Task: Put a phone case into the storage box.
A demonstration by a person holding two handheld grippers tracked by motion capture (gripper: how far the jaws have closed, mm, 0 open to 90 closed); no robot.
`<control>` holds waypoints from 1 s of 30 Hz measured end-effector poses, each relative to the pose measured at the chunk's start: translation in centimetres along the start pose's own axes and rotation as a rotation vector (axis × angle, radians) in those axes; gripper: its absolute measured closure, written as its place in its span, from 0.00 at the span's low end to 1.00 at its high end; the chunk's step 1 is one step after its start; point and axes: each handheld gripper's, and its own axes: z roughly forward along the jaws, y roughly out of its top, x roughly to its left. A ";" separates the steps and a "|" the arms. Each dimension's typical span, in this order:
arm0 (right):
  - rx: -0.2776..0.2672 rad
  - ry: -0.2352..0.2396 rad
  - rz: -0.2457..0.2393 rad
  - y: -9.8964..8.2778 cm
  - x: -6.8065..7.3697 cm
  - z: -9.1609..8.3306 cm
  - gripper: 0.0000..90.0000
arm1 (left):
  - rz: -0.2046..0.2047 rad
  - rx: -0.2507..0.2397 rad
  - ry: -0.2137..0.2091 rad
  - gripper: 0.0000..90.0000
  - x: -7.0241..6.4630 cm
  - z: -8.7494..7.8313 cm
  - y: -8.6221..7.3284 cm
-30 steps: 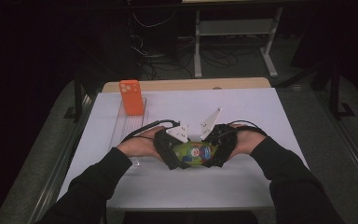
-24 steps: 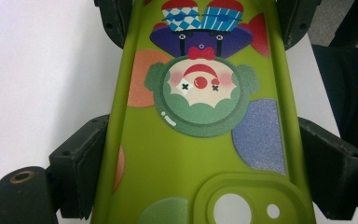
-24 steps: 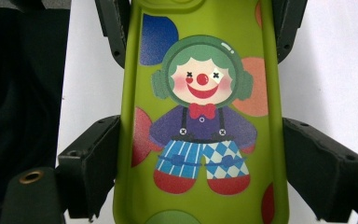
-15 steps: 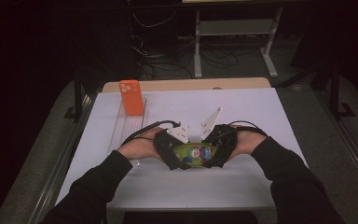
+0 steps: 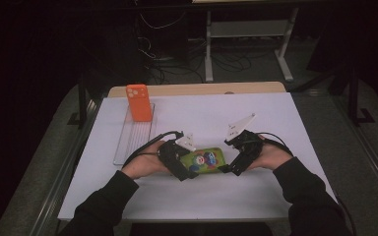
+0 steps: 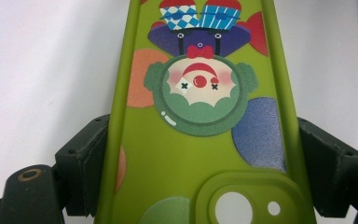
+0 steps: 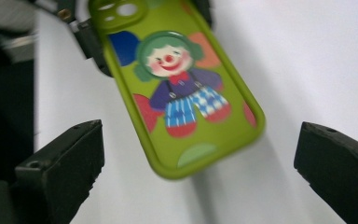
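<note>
A green phone case [image 5: 204,161] printed with a clown lies low over the white table [image 5: 216,113], between my two grippers. My left gripper [image 5: 186,169] is shut on its camera-hole end; in the left gripper view the case [image 6: 200,116] runs up between the two black jaws, which press on its long edges. My right gripper [image 5: 228,168] is at the case's other end, open. In the right gripper view the case [image 7: 177,88] lies ahead of the wide-apart jaws, with the midpoint of the gripper [image 7: 196,158] just short of its rounded end.
An orange phone [image 5: 139,102] stands upright at the far end of a clear ribbed tray [image 5: 130,140] at the left of the table. A wooden strip [image 5: 197,89] runs along the table's far edge. Dark floor and cables lie beyond.
My right gripper has drawn back to the right, away from the case's end, and its jaws now stand apart. The left gripper keeps its hold.
</note>
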 end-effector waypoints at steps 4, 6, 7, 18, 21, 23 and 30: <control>-0.071 -0.049 0.126 -1.3 0.3 -0.2 0.00 | -0.060 -0.012 0.039 0.17 0.0 0.2 -0.4; -0.060 -0.074 0.196 -1.9 0.6 -0.1 0.00 | -0.090 -0.004 0.051 0.17 0.1 0.2 -0.5; -0.062 -0.090 0.203 -2.1 0.7 -0.1 0.00 | -0.107 -0.008 0.062 0.17 0.1 0.2 -0.6; -0.169 -0.205 0.346 -4.1 1.6 0.2 0.00 | -0.216 0.001 0.129 0.17 0.4 -0.2 -0.7; -0.201 -0.229 0.350 -4.4 1.8 0.4 0.00 | -0.233 -0.008 0.133 0.17 0.2 -0.1 -0.7; -0.202 -0.236 0.345 -4.5 1.9 0.7 0.00 | -0.230 -0.007 0.138 0.17 0.2 -0.2 -0.6; -0.182 -0.274 0.296 -4.4 2.2 1.5 0.00 | -0.250 -0.014 0.144 0.17 0.4 -0.4 -0.8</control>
